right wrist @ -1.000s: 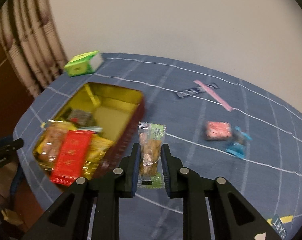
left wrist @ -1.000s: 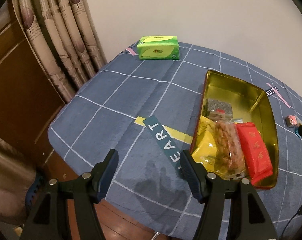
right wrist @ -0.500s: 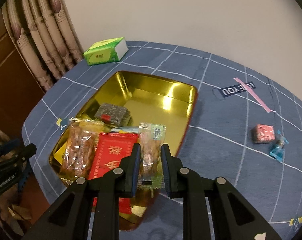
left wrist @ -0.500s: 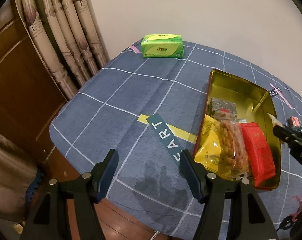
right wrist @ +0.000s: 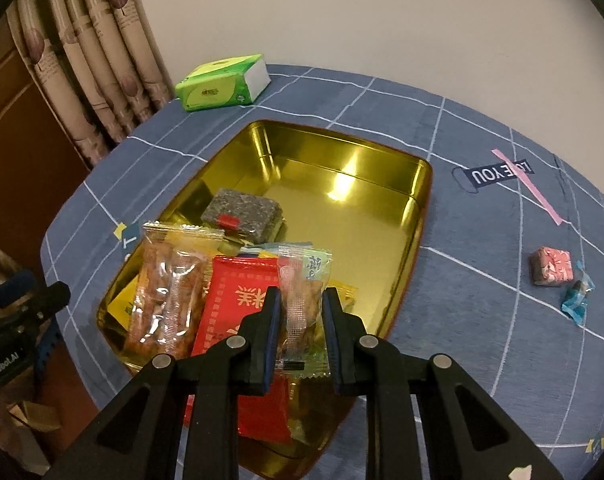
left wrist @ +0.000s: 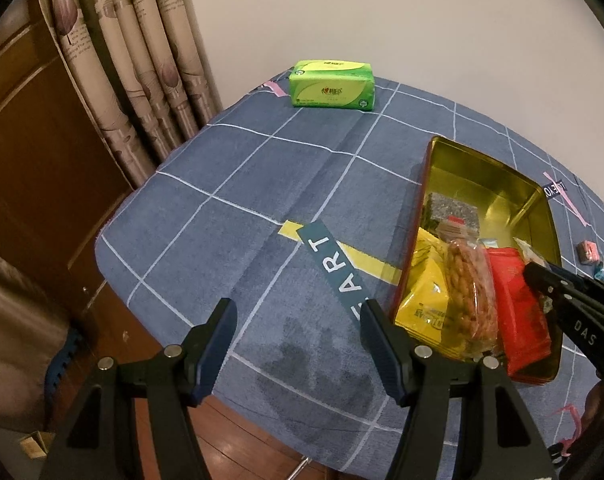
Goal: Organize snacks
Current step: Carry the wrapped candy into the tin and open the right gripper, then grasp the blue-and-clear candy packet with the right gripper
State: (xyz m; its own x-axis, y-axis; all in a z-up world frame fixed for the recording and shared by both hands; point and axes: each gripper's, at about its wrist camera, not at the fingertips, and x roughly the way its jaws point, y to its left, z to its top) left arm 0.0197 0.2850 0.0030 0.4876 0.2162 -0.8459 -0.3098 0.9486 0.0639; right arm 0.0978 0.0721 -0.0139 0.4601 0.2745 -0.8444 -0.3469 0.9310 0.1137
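Note:
A gold tin tray (right wrist: 416, 216) (left wrist: 546, 216) lies on the blue checked tablecloth. It holds a red packet (right wrist: 238, 304) (left wrist: 514, 304), a clear nut packet (right wrist: 166, 280) (left wrist: 470, 284), a yellow packet (left wrist: 422, 300) and a grey block (right wrist: 244, 210) (left wrist: 452, 210). My right gripper (right wrist: 301, 312) is shut on a small clear snack packet (right wrist: 304, 284) and hangs over the tray's near end, above the red packet. My left gripper (left wrist: 298, 332) stands open over bare cloth to the left of the tray, with nothing between its fingers.
A green tissue pack (left wrist: 332, 90) (right wrist: 222, 82) sits at the table's far edge by the curtains. A pink wrapped sweet (right wrist: 552, 266) (left wrist: 588, 250) and a blue wrapped sweet (right wrist: 578, 298) lie on the cloth right of the tray. The table edge drops off near my left gripper.
My right gripper carried the small snack packet leftwards from the open cloth to above the tray's near end. The left gripper stayed where it was.

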